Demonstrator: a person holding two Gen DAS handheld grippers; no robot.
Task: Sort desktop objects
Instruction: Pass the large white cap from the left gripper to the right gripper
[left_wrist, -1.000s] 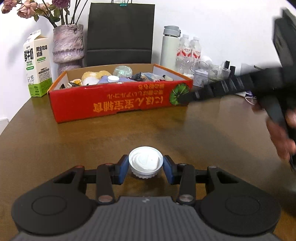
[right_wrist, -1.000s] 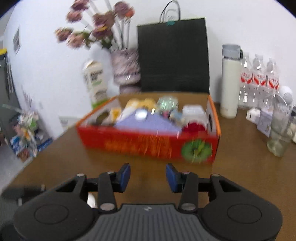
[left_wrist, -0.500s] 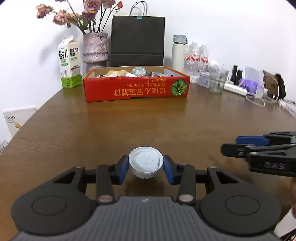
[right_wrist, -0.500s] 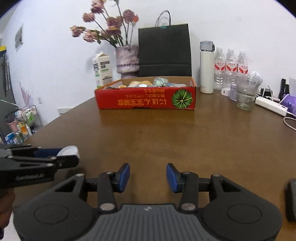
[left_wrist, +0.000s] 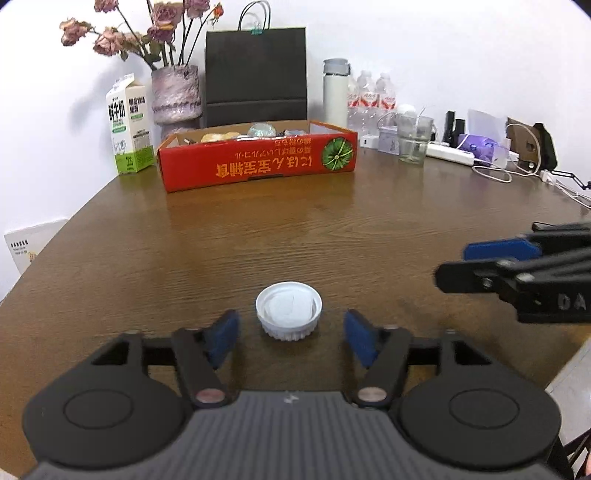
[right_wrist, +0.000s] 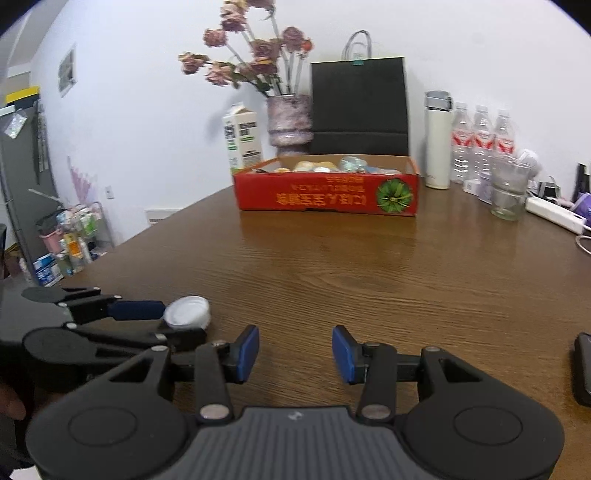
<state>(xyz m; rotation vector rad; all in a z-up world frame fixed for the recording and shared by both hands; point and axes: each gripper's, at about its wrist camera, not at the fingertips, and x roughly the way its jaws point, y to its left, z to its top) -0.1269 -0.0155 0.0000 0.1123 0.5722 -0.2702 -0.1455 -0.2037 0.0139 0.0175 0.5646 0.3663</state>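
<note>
Both cameras sit low over the wooden table (left_wrist: 295, 229), each looking forward and slightly down along its own gripper's fingers toward the red cardboard box (left_wrist: 258, 162) at the far side. The left wrist view faces the box almost head-on, from well back. The right wrist view sees the box (right_wrist: 327, 194) from a little further right, probably at a similar distance, though fisheye bending makes that hard to judge. Both share the box, the black paper bag (left_wrist: 255, 74) behind it, and the white cap (left_wrist: 288, 309) well in front of it.
</note>
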